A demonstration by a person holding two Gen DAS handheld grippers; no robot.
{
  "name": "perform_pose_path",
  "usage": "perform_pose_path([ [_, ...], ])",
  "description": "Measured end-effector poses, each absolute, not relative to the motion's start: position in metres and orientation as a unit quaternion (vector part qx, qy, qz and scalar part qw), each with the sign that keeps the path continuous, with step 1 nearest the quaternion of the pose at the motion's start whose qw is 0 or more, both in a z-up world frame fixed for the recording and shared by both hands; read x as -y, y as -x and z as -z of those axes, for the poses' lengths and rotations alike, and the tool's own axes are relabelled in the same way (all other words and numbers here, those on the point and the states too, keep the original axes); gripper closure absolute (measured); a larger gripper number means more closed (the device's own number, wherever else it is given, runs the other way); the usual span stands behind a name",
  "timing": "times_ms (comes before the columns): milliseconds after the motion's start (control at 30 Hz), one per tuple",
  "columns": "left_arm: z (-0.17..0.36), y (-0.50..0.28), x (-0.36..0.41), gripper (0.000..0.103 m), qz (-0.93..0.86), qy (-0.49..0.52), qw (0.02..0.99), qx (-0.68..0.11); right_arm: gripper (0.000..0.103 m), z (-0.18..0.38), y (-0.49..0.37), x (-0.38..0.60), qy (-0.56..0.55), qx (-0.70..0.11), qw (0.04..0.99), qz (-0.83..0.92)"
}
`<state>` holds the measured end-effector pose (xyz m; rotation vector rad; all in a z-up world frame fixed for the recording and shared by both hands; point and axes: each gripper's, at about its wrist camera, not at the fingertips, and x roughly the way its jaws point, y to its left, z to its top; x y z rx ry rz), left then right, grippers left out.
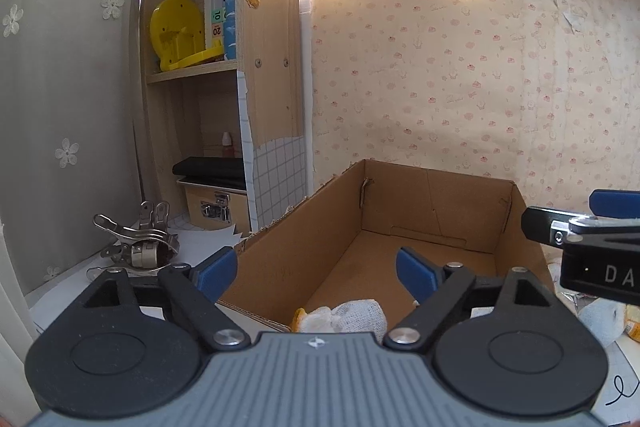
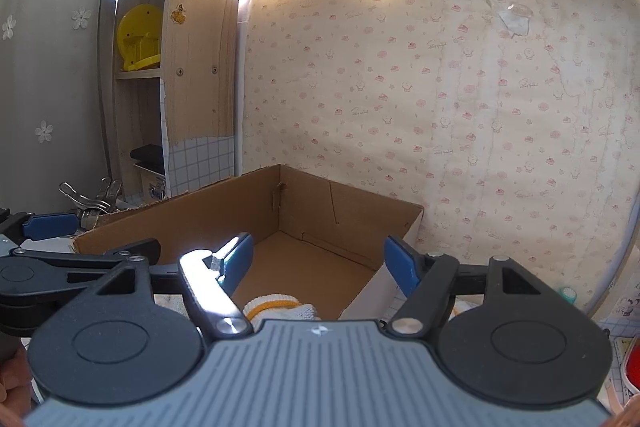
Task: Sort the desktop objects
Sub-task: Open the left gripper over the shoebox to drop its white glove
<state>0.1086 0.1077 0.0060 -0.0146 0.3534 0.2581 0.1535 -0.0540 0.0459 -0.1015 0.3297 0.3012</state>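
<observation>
Left to right. Metal clips: a heap on the table at far left, well apart from the other things; their number cannot be told. Left gripper: jaws spread wide, nothing between them, poised over the near rim of the cardboard box. Cardboard box: one, open-topped, standing against the papered wall. White knitted cloth: one bundle with a yellow band, lying on the box floor at its near end, below both grippers; whether it is a single item or a pair cannot be told. Right gripper: jaws part-way apart, nothing pressed between them, over the same near end of the box. More white cloth: at least one further piece on the table just right of the box.

Step in hand, as judged: a release into the box, both grippers free. The next move calls for withdrawing clear of the rim and turning to a thing left on the table.
</observation>
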Motion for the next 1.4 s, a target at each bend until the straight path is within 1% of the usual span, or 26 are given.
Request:
perform_pose_path([
  [633,-0.011,-0.097,-0.077,0.013,-0.099,-0.001,0.981,-0.168,0.032,-0.040,-0.136,0.078,0.040,-0.167,0.976,-0.133],
  [933,-0.010,-0.095,-0.036,0.013,-0.059,-0.012,0.984,-0.168,0.031,-0.044,-0.112,0.125,0.040,-0.155,0.984,-0.081],
  [1400,0.001,-0.090,0.042,0.013,0.022,-0.030,0.984,-0.175,0.030,-0.031,-0.089,0.203,0.020,-0.166,0.986,-0.002],
])
